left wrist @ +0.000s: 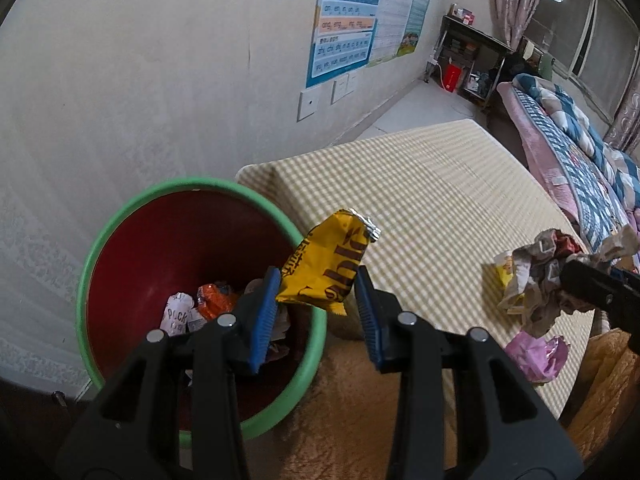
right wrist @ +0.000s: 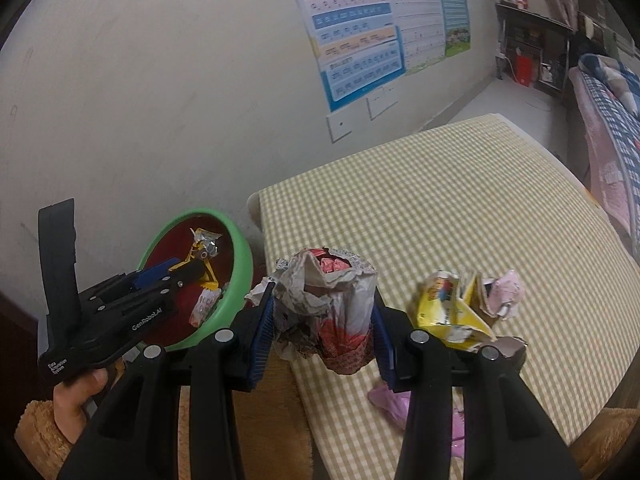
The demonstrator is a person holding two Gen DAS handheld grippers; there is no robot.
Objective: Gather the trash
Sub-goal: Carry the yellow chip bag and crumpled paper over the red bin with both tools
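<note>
My left gripper (left wrist: 316,304) is over the rim of the green bin with a red inside (left wrist: 120,240). Its blue pads touch a yellow snack wrapper (left wrist: 328,260) on both sides, at a wide gap. The bin holds several wrappers (left wrist: 200,304). My right gripper (right wrist: 324,328) is shut on a crumpled paper bag with red scraps inside (right wrist: 332,300), held above the checked table (right wrist: 460,200). A crumpled yellow wrapper (right wrist: 448,312) and a pink wrapper (right wrist: 392,400) lie on the table beside it. In the right wrist view the left gripper (right wrist: 188,268) sits over the bin (right wrist: 236,264).
The wall with posters (left wrist: 352,28) stands behind the bin. A bed with a quilt (left wrist: 580,140) is at the far right. A shelf (left wrist: 468,52) stands at the back. An orange fuzzy surface (left wrist: 360,400) lies below the table's edge.
</note>
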